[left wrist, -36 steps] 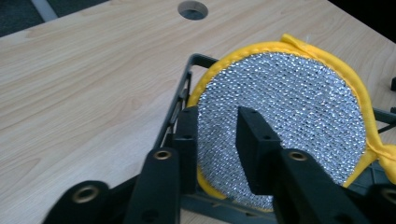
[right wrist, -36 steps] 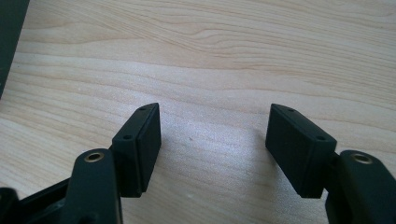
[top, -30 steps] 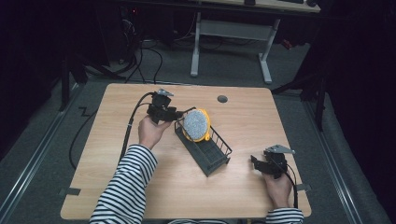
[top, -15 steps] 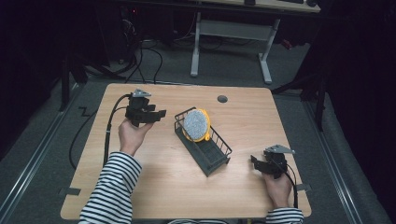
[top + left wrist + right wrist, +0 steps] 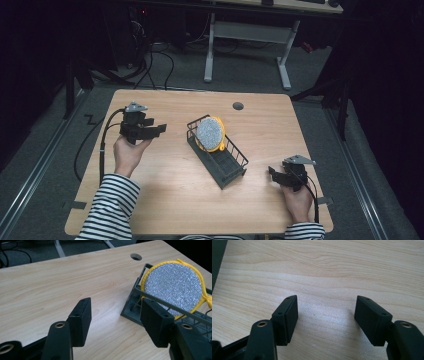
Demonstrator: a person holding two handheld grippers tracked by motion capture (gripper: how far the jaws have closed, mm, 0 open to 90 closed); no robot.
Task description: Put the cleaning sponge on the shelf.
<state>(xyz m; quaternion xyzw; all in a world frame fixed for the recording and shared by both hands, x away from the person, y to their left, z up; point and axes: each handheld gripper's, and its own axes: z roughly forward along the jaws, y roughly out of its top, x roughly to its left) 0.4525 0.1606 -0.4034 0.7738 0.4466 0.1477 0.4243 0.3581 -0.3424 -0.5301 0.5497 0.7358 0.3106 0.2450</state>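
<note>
A round silver scouring pad with a yellow rim [image 5: 210, 134] [image 5: 175, 288] stands on edge in the far end of a dark wire rack [image 5: 218, 161] [image 5: 136, 305] at the table's middle. My left gripper [image 5: 159, 129] [image 5: 117, 320] is held open to the left of the rack, apart from it, with nothing between its jaws. My right gripper [image 5: 272, 173] [image 5: 327, 315] rests low near the table's right front, open and empty over bare wood.
The wooden table [image 5: 165, 200] has a round cable hole [image 5: 238, 106] [image 5: 136, 256] near its far edge. Cables trail from the left gripper over the table's left side. A desk frame [image 5: 245, 45] stands on the floor beyond the table.
My left gripper has let go of the pad in the rack and drawn back to the left, open. The right gripper has stayed where it was.
</note>
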